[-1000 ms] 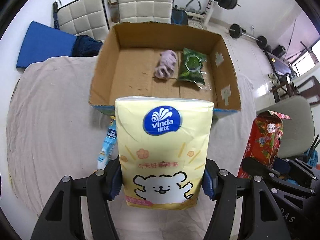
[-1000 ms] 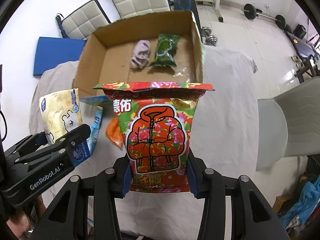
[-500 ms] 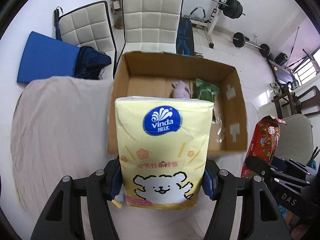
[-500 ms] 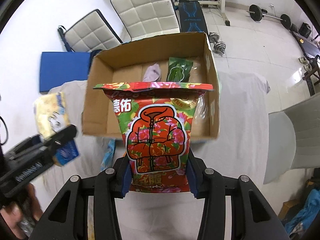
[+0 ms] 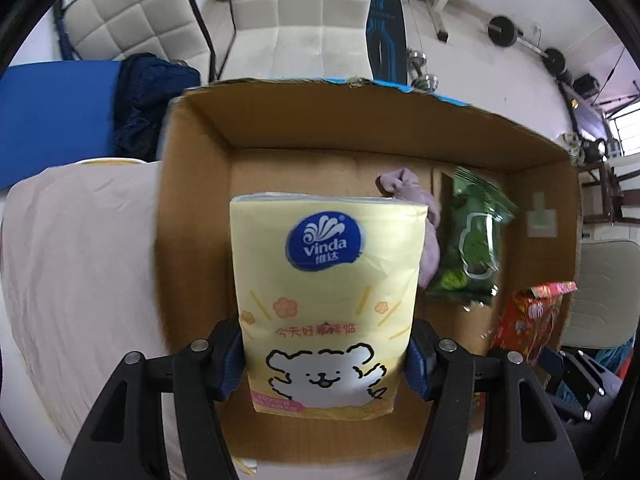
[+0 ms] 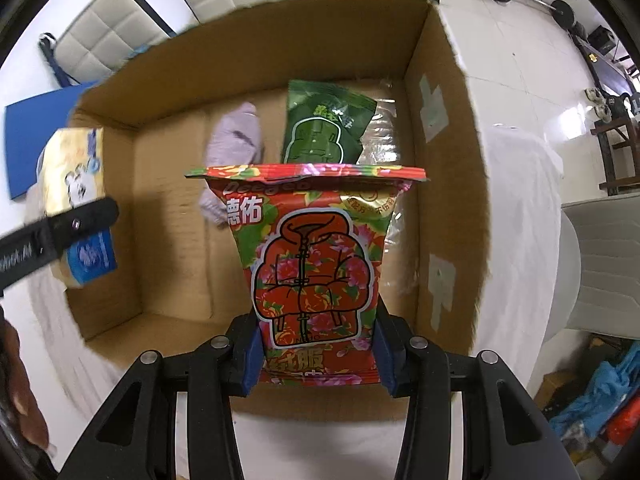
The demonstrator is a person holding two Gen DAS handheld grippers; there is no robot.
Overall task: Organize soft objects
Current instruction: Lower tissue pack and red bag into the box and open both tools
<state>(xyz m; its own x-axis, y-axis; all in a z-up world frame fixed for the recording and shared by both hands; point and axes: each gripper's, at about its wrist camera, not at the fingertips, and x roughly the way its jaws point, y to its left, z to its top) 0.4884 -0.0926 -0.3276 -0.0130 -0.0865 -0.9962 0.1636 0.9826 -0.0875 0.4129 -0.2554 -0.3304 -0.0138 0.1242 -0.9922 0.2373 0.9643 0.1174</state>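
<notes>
The left tongs (image 5: 326, 364) are clamped on the lower sides of the tissue pack (image 5: 328, 300), which stands upright between the pads over the near-left part of the box (image 5: 192, 208). It looks light and squashy: smooth yellow film over a soft block, so a grip low on the flanks should hold, though the film may slip if squeezed unevenly. The right tongs (image 6: 318, 354) pinch the red pouch (image 6: 310, 264) near its bottom seam; it hangs over the box's right half. The glossy, crinkly foil is flat at the crimped top and puffy in the middle, likely slippery and easily dented. Beyond, on the corrugated floor, lie a limp lilac cloth (image 6: 236, 148) and a green pouch (image 6: 324, 128), just beside each other. The box sits on a tabletop draped in pale cloth (image 5: 80, 240).
</notes>
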